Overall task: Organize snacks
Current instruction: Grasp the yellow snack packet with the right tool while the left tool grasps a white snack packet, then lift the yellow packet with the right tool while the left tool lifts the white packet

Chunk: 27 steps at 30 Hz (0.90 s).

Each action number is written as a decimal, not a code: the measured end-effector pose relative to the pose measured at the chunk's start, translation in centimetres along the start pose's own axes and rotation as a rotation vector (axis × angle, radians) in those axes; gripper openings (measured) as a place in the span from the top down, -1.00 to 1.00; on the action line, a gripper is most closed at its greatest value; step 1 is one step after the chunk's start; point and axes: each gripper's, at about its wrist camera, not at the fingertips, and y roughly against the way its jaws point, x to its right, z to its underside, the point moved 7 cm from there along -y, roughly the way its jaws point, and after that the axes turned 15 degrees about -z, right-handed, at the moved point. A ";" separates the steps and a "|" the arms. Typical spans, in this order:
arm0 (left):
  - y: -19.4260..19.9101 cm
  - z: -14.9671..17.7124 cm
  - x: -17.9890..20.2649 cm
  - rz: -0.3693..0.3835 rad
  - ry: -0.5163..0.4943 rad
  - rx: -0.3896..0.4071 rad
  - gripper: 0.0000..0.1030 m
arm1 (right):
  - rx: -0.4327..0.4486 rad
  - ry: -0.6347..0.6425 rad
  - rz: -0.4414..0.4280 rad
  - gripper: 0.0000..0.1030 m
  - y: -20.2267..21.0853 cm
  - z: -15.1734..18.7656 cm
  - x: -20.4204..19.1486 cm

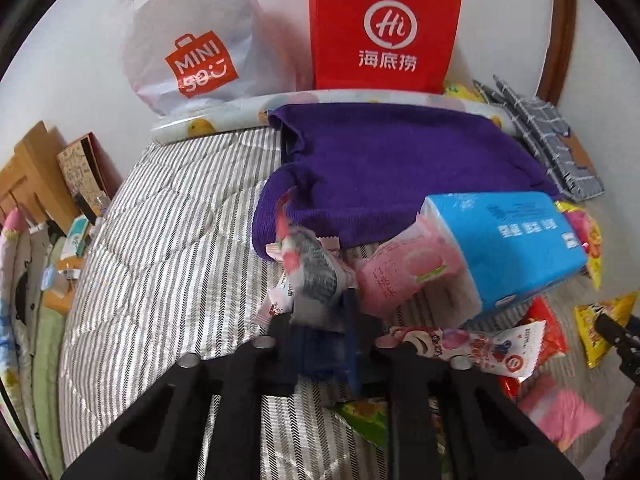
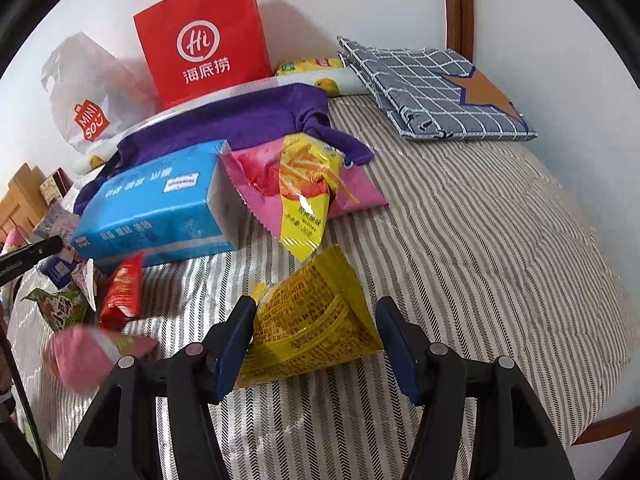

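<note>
the left gripper [image 1: 320, 344] is clenched on a grey-and-white snack packet [image 1: 310, 272], lifted over the striped bedcover [image 1: 168, 248] just in front of the purple cloth [image 1: 392, 168]. the right gripper [image 2: 316, 340] is spread wide, its blue pads [image 2: 236, 344] on either side of a yellow snack packet [image 2: 316, 320] lying on the cover. the blue tissue pack [image 2: 160, 208] lies near it, with more packets scattered to its left.

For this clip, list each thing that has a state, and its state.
Left gripper: shut on a grey-and-white snack packet.
Right gripper: open, straddling a yellow crinkly snack packet lying on the striped quilt.
Red paper bag: upright.
Blue tissue pack: lying flat.
Checked grey cloth: folded.
</note>
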 end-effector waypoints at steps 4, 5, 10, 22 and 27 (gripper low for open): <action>0.2 -0.2 0.0 0.039 0.029 -0.003 0.87 | -0.001 -0.008 -0.005 -0.15 0.1 -0.1 -0.2; 0.4 -0.2 -0.2 0.044 0.035 0.003 0.91 | -0.001 -0.007 -0.003 -0.15 0.1 -0.1 -0.2; 1.6 -0.5 -1.0 0.088 0.068 0.033 0.96 | 0.004 -0.006 0.005 -0.15 0.4 -0.2 -0.5; 3.9 -0.3 -0.9 0.257 0.111 0.065 0.96 | 0.017 0.012 -0.006 -0.15 0.8 -0.6 -2.0; 4.3 0.1 -0.5 0.292 0.111 0.063 0.96 | 0.014 0.001 -0.014 -0.15 0.8 -0.4 -2.0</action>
